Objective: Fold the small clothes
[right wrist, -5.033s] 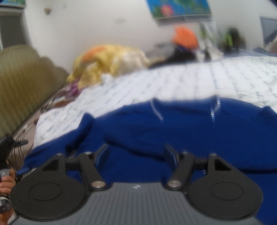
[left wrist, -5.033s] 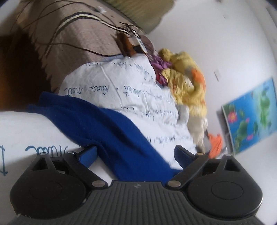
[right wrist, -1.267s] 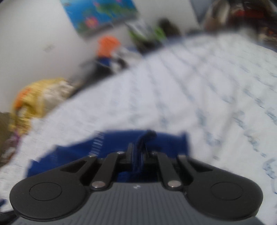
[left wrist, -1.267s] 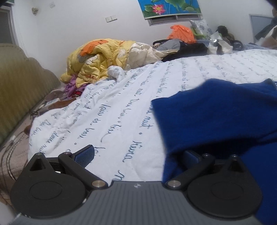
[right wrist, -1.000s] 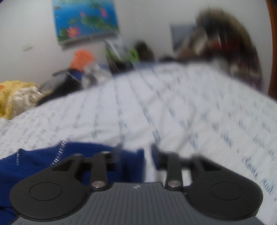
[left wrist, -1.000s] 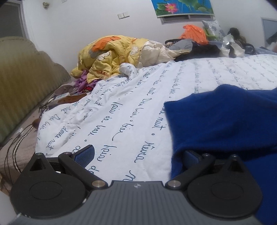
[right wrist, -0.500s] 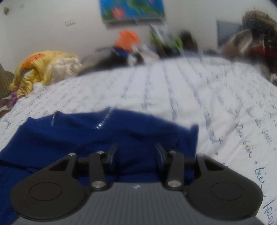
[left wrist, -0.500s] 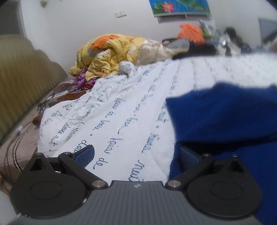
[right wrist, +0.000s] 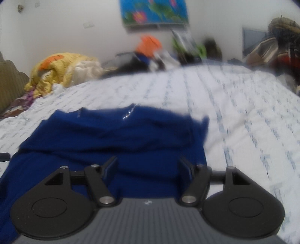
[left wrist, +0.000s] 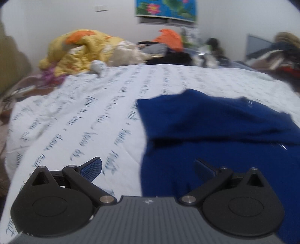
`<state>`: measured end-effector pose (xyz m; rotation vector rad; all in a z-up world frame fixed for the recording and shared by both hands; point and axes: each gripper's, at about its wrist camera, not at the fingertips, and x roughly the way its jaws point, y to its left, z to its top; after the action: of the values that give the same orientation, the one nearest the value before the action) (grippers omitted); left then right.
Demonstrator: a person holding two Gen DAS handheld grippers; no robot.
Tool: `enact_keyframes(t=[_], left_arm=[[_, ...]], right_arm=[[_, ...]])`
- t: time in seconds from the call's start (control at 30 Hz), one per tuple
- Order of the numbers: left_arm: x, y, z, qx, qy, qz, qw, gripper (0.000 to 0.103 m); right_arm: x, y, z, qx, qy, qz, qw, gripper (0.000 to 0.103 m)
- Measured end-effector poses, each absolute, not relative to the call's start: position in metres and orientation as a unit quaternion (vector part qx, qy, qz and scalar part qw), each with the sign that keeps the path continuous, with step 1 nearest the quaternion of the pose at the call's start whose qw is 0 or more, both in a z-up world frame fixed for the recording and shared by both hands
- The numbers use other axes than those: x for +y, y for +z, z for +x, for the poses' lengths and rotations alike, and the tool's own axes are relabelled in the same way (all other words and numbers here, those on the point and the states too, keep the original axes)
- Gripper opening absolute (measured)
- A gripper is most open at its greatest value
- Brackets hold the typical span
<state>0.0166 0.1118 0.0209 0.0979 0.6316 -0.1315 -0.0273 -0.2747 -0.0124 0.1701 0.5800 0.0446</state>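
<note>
A dark blue garment (left wrist: pixel 215 127) lies on the white bedsheet with blue writing (left wrist: pixel 84 116), its far part folded over the near part. My left gripper (left wrist: pixel 148 166) is open and empty, low over the garment's left edge; its right finger is over the blue cloth, its left finger over the sheet. In the right wrist view the same garment (right wrist: pixel 121 135) fills the lower left. My right gripper (right wrist: pixel 148 166) is open and empty just above the garment's near right part.
A yellow and orange bedding heap (left wrist: pixel 82 50) lies at the bed's far left. Dark clothes and an orange bag (left wrist: pixel 168 40) lie along the far wall under a flower poster (left wrist: pixel 165 8). More clothes are piled at far right (right wrist: pixel 281 43). A padded headboard (right wrist: pixel 11 84) stands left.
My right gripper, shut on the garment's edge 1.3 s ago, has let go, opened wider and pulled back. My left gripper stays open and has shifted slightly right over the garment's edge.
</note>
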Motion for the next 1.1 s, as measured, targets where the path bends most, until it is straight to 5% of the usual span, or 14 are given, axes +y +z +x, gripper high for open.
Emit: enact_keyframes(t=[0.5,0.77,1.1], left_arm=[[0.104,0.012,-0.009,0.303,-0.075,0.042,0.949,0.103],[0.107,-0.002,-0.007,0.340,-0.105,0.063,0.932,0.103],[0.117,-0.015,-0.012,0.371,-0.157,0.065,0.913,0.096]], right_arm=[[-0.227,-0.029,-0.076,0.278,0.023,0.039,0.960,0.069],[-0.278,-0.010,-0.086,0.248,-0.102,-0.009,0.963,0.069],[-0.296,-0.020,-0.100,0.324,0.020,0.075,0.943,0.069]])
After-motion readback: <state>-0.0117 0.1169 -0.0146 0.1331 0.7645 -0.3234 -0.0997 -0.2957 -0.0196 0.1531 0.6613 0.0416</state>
